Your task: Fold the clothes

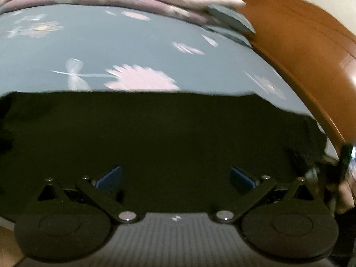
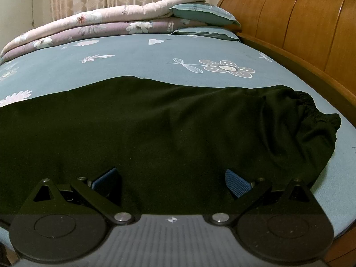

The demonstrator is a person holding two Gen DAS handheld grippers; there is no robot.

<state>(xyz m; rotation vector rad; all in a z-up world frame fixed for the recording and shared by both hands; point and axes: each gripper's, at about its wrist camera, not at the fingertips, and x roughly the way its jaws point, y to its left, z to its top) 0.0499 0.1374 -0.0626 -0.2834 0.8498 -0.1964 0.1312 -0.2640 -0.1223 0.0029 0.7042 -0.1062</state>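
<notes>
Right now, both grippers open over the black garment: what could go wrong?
1. The black garment is dark and nearly featureless, so the fingers may pinch several layers or miss an edge.
2. The elastic waistband is bunched near the bed edge; pulling might drag it off.

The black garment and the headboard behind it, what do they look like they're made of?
Black garment: soft matte fabric, probably a cotton-like knit; it drapes in gentle folds and has a gathered elastic waistband. Headboard: varnished wood, orange-brown, with grooved panels and a slight sheen.
</notes>
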